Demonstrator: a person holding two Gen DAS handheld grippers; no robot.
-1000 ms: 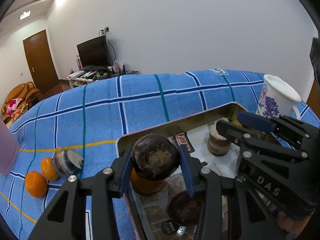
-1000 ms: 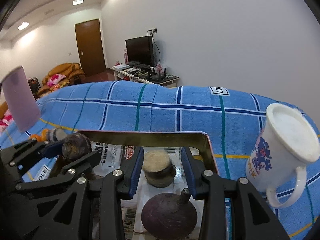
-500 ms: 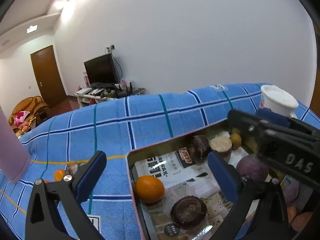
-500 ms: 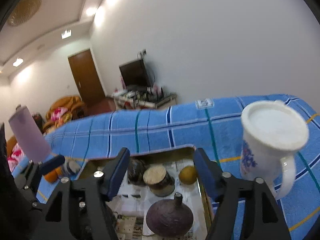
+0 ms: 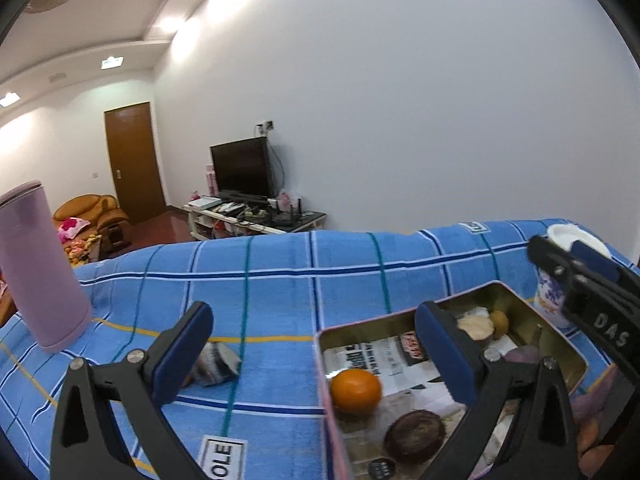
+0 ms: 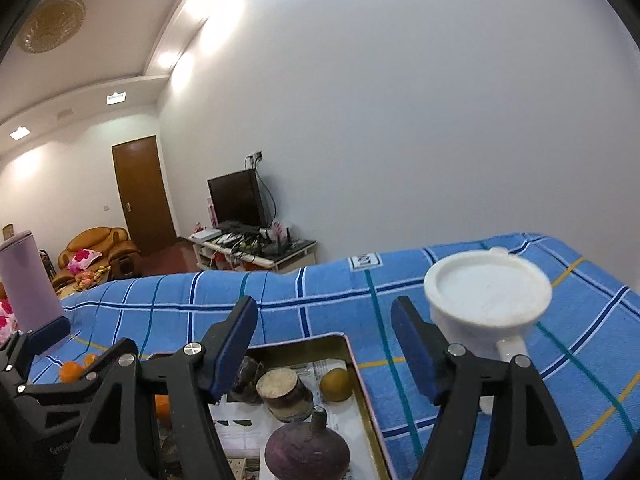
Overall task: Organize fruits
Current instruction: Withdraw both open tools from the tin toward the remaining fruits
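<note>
A white-walled living room lies behind a surface draped in a blue plaid cloth (image 5: 280, 272); whether a bed or a tabletop is under it we cannot tell. On the cloth stands a shallow metal tin (image 5: 404, 316) lined with printed paper, already holding an orange (image 5: 355, 387), a dark round fruit (image 5: 415, 436) with a dull, rough skin, a cut fruit (image 6: 285, 394) with a pale flat face, a small yellow-brown fruit (image 6: 337, 385) and a purple bulb-shaped one with a stub stem (image 6: 307, 449).

Our left gripper (image 5: 312, 356) hangs with its jaws spread wide and empty, above the tin's left rim. Our right gripper (image 6: 324, 348), equally wide and empty, sits over the tin's far edge, a white mug (image 6: 486, 300) just to its right.

What remains loose lies left of the tin: a grey striped object (image 5: 218, 362) behind the left finger, and two oranges (image 6: 74, 370) further left, near a matte pink cylinder (image 5: 38, 264). We judge the left gripper the nearer one. The oranges are round, with no long axis to align to.
</note>
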